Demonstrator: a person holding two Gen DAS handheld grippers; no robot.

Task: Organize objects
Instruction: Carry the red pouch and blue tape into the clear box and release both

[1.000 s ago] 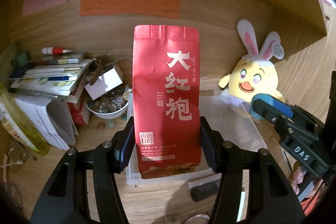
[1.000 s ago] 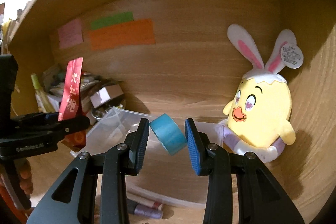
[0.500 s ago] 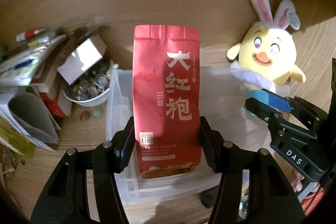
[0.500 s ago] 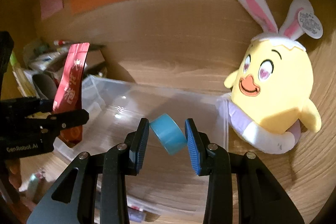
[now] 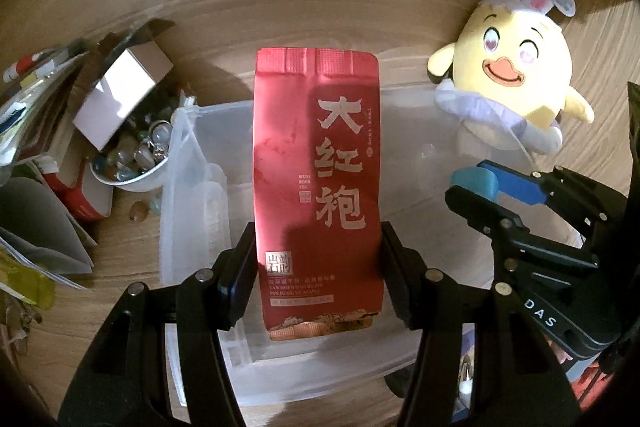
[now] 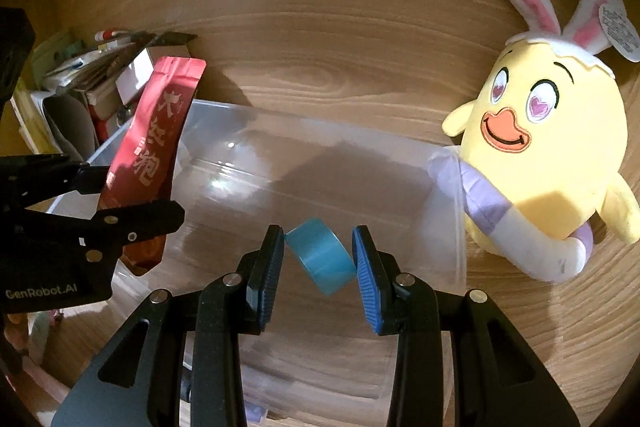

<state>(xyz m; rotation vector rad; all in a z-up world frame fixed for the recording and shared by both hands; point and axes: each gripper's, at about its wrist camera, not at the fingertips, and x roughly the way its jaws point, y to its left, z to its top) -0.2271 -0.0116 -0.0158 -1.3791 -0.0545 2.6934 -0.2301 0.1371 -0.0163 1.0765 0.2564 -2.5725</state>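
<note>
While both items hang over the clear plastic storage bin [image 6: 248, 131] at frame centre, nothing lies inside it yet. Left gripper [image 5: 318, 275] clamps the flat red foil tea pouch [image 5: 316, 183] upright; right gripper [image 6: 318, 267] pinches the blue tape roll [image 6: 320, 257], tilted. Both releases remain; clutter at upper left untouched.

Wooden desk surface [image 6: 520, 347]. Clear plastic bin [image 6: 320, 155] resting just beneath the claws; plush chick [image 6: 544, 163] right of them against the bin's corner; paper clutter [image 5: 36, 131] and bowl of stones [image 5: 132, 159] off left.
</note>
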